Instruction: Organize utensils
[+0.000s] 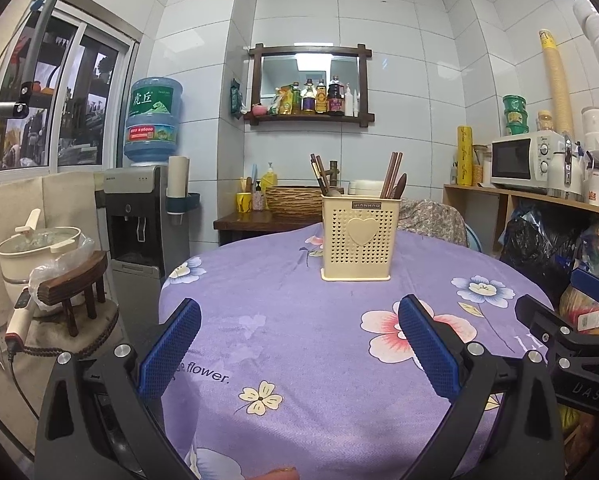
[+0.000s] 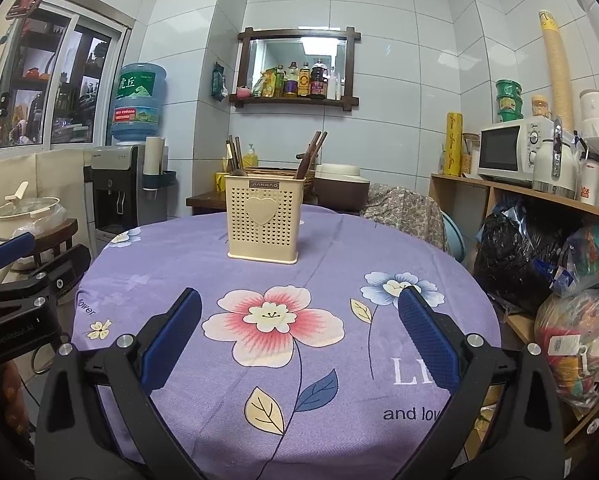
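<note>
1. White-tiled kitchen walls are surrounding a round desk [image 1: 283,320] that is wearing a purple floral cloth.
2. Cream perforated plastic utensil holder [image 1: 357,237] is standing upright mid-desk, holding brown wooden chopsticks [image 1: 392,174] and spoons in its compartments.
3. Left tool [image 1: 299,336] is hovering with fingers spread, holding nothing.
4. Right tool [image 2: 299,330] is likewise gaping, empty, well apart from the holder.

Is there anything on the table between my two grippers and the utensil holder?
Nothing visible. Only bare purple tablecloth lies between the open left gripper, the open right gripper and the cream utensil holder, which already holds utensils.
</note>
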Tool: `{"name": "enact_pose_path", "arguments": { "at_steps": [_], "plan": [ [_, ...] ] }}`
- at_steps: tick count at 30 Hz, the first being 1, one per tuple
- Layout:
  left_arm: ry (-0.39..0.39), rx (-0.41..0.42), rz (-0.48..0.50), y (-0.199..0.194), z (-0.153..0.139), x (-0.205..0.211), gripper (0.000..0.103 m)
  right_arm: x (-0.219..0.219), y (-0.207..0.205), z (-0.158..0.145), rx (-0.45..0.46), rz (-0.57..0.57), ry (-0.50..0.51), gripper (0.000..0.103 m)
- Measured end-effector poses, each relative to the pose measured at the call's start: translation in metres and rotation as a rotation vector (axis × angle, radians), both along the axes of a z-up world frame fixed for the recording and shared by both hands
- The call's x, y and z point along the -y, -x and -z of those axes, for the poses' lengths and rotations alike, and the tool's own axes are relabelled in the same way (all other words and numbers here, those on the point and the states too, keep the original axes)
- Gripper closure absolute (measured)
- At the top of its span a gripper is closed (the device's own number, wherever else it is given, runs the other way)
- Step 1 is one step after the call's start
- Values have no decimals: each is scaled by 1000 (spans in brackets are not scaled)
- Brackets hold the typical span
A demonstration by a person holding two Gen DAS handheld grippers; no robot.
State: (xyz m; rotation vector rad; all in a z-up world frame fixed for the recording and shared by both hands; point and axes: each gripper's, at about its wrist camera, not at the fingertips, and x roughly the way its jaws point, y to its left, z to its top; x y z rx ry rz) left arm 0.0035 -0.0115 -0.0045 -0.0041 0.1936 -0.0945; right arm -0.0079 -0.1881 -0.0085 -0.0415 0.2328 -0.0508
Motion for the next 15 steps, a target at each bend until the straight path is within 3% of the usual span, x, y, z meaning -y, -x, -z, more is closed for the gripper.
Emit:
{"name": "enact_pose_path", "arguments": {
  "at_steps": [15],
  "plan": [
    [3,-2,0,-1,0,-1,5,0,0,1,2,2,1,6]
  ]
}}
